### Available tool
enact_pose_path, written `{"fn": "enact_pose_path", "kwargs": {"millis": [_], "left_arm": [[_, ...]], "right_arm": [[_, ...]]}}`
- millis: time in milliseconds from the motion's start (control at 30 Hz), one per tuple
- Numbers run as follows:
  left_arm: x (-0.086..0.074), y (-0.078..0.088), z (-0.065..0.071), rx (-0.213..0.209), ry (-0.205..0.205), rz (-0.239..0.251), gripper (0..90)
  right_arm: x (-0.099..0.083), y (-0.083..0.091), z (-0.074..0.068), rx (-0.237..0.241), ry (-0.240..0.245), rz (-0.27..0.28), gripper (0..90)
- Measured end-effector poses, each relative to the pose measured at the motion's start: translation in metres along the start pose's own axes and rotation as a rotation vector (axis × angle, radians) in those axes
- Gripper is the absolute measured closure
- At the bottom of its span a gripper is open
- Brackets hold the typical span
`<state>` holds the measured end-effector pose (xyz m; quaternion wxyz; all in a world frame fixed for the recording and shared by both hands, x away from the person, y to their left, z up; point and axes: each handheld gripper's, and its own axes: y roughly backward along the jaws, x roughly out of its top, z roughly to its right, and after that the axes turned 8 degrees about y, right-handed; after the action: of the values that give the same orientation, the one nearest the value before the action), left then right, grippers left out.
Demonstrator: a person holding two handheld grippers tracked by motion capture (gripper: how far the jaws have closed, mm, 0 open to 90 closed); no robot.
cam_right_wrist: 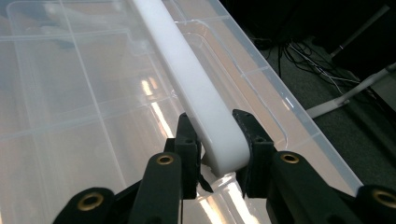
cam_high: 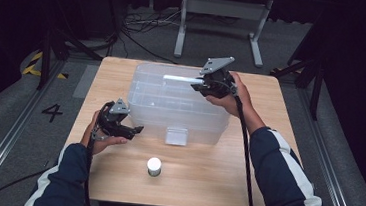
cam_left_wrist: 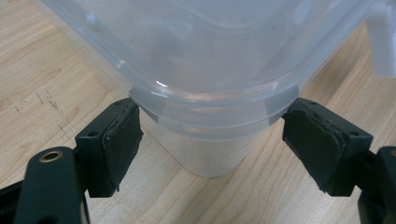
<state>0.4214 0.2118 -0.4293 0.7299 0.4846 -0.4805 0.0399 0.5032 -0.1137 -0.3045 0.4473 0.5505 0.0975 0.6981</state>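
A clear plastic storage box with a clear lid stands on the wooden table. A white handle bar runs along the lid near its far edge. My right gripper is shut on the end of that handle, one pad on each side; in the high view the right gripper is over the box's far right part. My left gripper is open at table height, its jaws on either side of the box's rounded near-left corner. In the high view the left gripper is just left of the box.
A small white cylinder stands on the table in front of the box. A clear latch hangs on the box's front wall. Past the table's far edge are a metal stand and cables on the floor.
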Motion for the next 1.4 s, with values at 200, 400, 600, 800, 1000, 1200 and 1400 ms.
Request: {"fn": "enact_pose_path", "kwargs": {"millis": [200, 400, 600, 800, 1000, 1200, 1400], "left_arm": [[-0.002, 0.003, 0.007, 0.007, -0.007, -0.005, 20.2], [-0.003, 0.005, 0.011, 0.007, -0.009, -0.004, 20.5], [-0.003, 0.007, 0.014, 0.012, -0.018, -0.005, 20.9], [-0.004, 0.009, 0.013, 0.007, -0.027, 0.000, 22.6], [-0.008, 0.010, 0.012, -0.002, -0.038, -0.016, 28.8], [-0.010, 0.017, 0.011, 0.007, -0.040, -0.005, 30.7], [-0.010, 0.028, 0.009, -0.001, -0.031, 0.021, 35.7]], "right_arm": [[-0.004, 0.007, -0.006, 0.010, -0.005, 0.015, 74.0], [-0.006, 0.011, -0.010, 0.013, 0.000, 0.017, 74.2], [-0.007, 0.013, -0.012, 0.016, 0.003, 0.020, 74.3], [-0.007, 0.014, -0.013, 0.009, 0.009, 0.019, 74.3], [-0.007, 0.015, -0.012, 0.009, 0.013, 0.018, 74.3], [-0.005, 0.015, -0.007, 0.020, 0.007, 0.013, 74.2], [-0.001, 0.016, 0.000, 0.019, -0.011, 0.014, 73.8]]}}
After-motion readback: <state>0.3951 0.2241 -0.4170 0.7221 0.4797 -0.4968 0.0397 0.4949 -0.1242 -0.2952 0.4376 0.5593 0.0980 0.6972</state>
